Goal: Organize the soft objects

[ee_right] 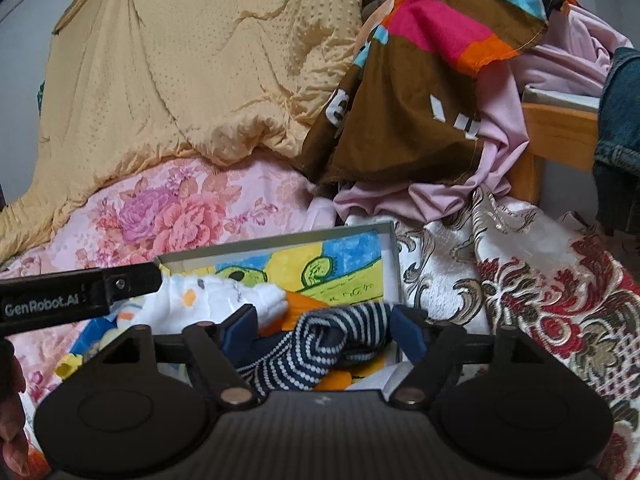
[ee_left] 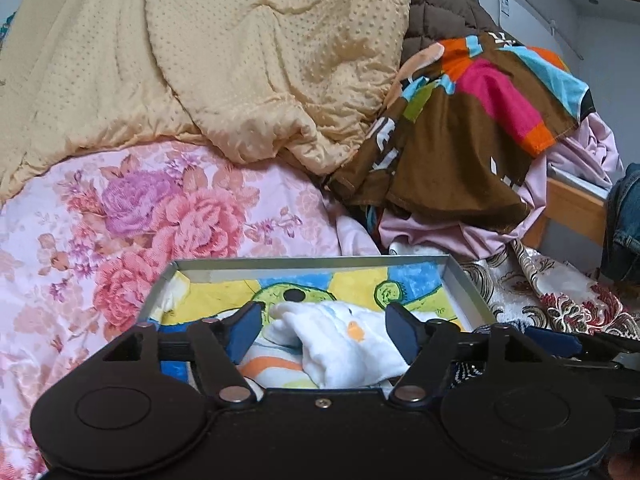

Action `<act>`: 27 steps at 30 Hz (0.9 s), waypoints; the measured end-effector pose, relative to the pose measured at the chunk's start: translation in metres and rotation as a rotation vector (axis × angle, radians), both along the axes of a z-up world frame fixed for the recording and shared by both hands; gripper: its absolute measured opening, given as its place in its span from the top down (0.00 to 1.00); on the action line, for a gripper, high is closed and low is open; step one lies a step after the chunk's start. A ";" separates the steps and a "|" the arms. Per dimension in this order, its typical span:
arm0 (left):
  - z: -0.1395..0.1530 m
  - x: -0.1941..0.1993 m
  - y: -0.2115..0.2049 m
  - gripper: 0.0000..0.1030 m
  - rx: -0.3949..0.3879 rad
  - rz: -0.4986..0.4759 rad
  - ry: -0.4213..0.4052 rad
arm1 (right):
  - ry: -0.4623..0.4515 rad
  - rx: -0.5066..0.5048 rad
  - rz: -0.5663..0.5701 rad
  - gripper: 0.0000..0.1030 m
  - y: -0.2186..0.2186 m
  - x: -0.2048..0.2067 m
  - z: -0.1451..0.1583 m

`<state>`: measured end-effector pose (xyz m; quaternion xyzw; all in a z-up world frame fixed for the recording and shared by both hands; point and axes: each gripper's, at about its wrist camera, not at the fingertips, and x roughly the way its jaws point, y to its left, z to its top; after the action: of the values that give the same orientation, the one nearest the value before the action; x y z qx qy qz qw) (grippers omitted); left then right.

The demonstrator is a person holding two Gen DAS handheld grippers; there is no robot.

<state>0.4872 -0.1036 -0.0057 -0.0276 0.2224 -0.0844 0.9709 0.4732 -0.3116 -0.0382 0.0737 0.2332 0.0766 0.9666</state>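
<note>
Two grippers hang over a shallow grey box [ee_left: 312,263] that sits on a bed, and every place below is given from that box. Far to its left and behind it, a pale yellow quilt [ee_left: 224,60] is heaped up, with a pink flowered sheet [ee_left: 132,216] spreading from the quilt down to the box's left wall. Inside the box lies a bright cloth [ee_left: 340,284] printed in yellow, blue and green. On that cloth, toward the left, rests a bundled white sock [ee_left: 344,340] with a small orange mark. The left gripper [ee_left: 324,330] stands over it with its blue pads apart, one on each side of the sock and not pressing it. To the right inside the box, close by the white sock, lies a navy sock with white stripes [ee_right: 320,344]. The right gripper [ee_right: 326,330] straddles it, pads apart, no squeeze visible. Behind the box to the right, a brown cloth with pink, orange and blue patches [ee_left: 472,120] is draped over lilac fabric [ee_right: 508,136]. Right of the box spreads a cream, red and gold patterned blanket [ee_right: 540,280].
</note>
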 end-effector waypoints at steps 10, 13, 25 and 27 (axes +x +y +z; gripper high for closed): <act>0.027 -0.029 0.014 0.11 0.002 0.049 -0.035 | -0.059 0.008 -0.001 0.09 -0.003 -0.024 0.037; 0.037 -0.038 0.019 0.05 -0.005 0.075 -0.050 | -0.076 -0.003 -0.004 0.07 -0.003 -0.035 0.049; 0.069 -0.089 0.026 0.01 0.005 0.097 -0.123 | -0.133 0.000 -0.016 0.00 -0.008 -0.084 0.089; 0.073 -0.099 0.026 0.01 0.003 0.096 -0.131 | -0.137 -0.002 -0.018 0.00 -0.009 -0.093 0.094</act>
<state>0.3886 -0.0774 0.0675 -0.0310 0.1571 -0.0392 0.9863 0.3801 -0.3209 0.0554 0.0696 0.1660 0.0725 0.9810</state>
